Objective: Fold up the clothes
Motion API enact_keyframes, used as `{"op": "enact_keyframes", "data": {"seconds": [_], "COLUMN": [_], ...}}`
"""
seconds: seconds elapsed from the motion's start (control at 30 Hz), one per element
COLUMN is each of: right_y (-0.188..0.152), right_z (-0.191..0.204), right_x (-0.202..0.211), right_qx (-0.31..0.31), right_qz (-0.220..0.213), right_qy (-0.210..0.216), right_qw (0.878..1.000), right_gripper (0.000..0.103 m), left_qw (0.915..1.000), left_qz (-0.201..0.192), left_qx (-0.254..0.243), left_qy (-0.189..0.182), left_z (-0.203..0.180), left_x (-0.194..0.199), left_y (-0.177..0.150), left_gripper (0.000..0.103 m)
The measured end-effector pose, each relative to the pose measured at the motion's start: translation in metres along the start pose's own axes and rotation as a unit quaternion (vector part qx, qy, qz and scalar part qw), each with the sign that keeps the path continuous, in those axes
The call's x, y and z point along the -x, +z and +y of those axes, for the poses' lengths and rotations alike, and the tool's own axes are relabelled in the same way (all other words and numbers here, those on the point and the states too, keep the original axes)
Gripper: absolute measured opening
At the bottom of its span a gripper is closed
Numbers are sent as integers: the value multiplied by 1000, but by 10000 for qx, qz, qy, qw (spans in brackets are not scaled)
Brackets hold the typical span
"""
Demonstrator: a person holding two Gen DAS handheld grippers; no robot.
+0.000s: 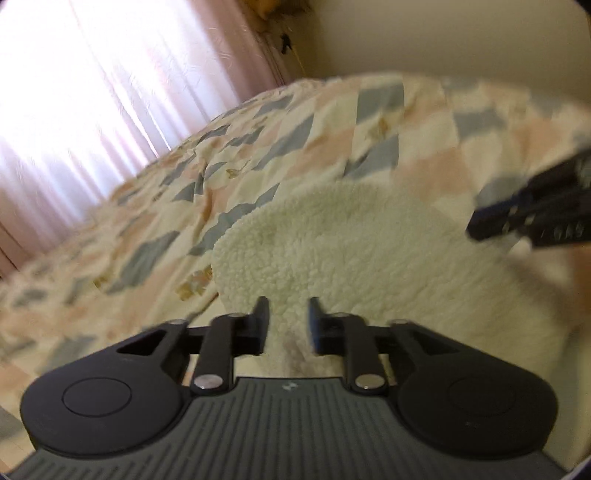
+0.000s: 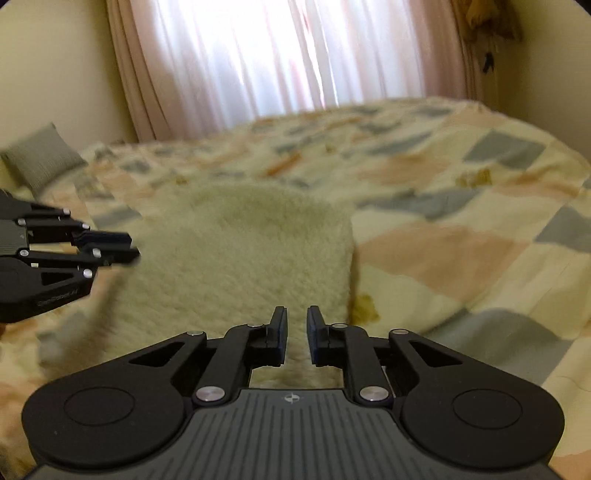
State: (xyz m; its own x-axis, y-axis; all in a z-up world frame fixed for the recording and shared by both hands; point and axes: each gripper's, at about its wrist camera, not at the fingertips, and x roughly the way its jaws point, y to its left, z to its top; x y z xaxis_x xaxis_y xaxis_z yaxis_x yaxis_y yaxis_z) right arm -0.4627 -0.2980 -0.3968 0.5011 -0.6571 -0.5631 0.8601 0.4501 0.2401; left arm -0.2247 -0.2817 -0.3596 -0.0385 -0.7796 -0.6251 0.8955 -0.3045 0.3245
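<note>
Fingers: both pairs parted, gripping nothing — left gripper [image 1: 287, 325], right gripper [image 2: 296, 334].
Fleece [image 2: 236, 258]: lies folded on the bed [image 2: 461, 206], seemingly let go.

A patchwork bedspread [image 2: 461, 206] covers the bed beneath glowing pink curtains [image 2: 280, 55] and cream walls [image 1: 461, 33].

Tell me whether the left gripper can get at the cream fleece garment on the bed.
Probably yes: the left gripper hangs open right over the cream fleece garment, nothing between them.
</note>
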Motion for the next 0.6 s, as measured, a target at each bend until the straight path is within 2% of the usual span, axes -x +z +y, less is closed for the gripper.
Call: {"op": "enact_keyframes", "data": {"seconds": [0.1, 0.17, 0.23, 0.37, 0.47, 0.6], "right_y": [-5, -18, -27, -22, -20, -19], "right_z": [11, 16, 13, 4, -6, -21], "right_x": [7, -5, -11, 15, 29, 36], "right_qx": [-10, -6, -214, -537, -690, -1004], "right_qz": [29, 409, 542, 261, 152, 107], "right_qy": [213, -6, -76, -67, -205, -182], "right_qw": [9998, 9992, 9983, 9982, 9973, 9947], "right_gripper": [20, 20, 20, 29, 29, 29], "left_qw": [9995, 9988, 9991, 9990, 9986, 9987], "left_qz": [220, 403, 415, 423, 498, 453], "left_qx": [158, 126, 6, 119, 66, 133], "left_qy": [-190, -248, -125, -28, 153, 179], "left_z": [-2, -12, -19, -13, -13, -8], "left_x": [0, -10, -7, 3, 6, 12], "left_y": [-11, -19, -19, -11, -8, -8], "left_gripper": [22, 19, 19, 20, 21, 25]}}
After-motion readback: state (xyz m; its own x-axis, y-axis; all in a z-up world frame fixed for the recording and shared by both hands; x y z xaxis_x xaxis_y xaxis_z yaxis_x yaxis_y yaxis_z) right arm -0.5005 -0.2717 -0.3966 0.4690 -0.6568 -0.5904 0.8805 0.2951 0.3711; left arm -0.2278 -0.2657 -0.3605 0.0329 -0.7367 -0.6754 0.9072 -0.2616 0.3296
